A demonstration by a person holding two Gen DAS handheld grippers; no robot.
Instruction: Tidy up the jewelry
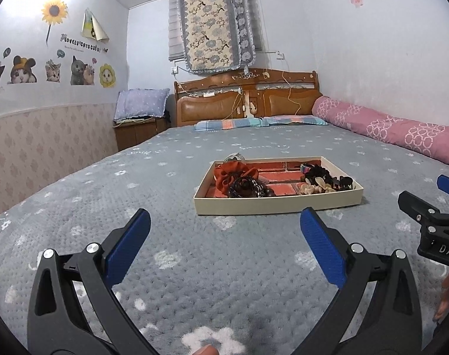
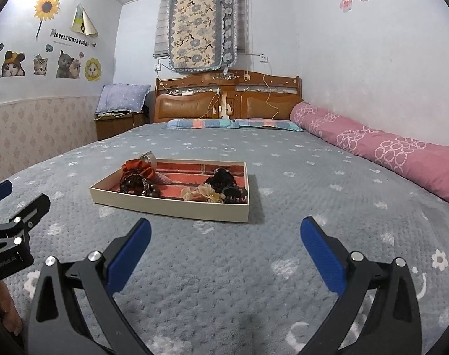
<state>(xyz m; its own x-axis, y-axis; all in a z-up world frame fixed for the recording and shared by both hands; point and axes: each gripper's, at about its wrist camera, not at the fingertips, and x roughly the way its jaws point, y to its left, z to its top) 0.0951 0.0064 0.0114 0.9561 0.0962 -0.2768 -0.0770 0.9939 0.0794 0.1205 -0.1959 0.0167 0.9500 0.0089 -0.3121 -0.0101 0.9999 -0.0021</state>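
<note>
A shallow cream tray [image 1: 271, 204] [image 2: 165, 207] with a red lining lies on the grey bedspread. Inside it are an orange scrunchie [image 1: 224, 174] [image 2: 137, 168], dark bead bracelets [image 1: 246, 189] [image 2: 135, 186], a black scrunchie [image 1: 319, 173] [image 2: 221, 179], cream fabric flowers [image 1: 313, 188] [image 2: 203, 193] and a black claw clip [image 1: 344, 182] [image 2: 234, 192]. My left gripper [image 1: 225, 217] hovers open over the bedspread, short of the tray's near wall. My right gripper [image 2: 225, 226] is also open, in front of the tray and to its right. Neither holds anything.
The bed [image 1: 194, 266] fills the foreground. A pink bolster [image 1: 401, 133] [image 2: 387, 148] runs along the right wall. Striped pillows [image 1: 259, 122] lie by the wooden headboard [image 1: 248, 97]. A nightstand with a lilac pillow [image 1: 141, 103] stands at the left.
</note>
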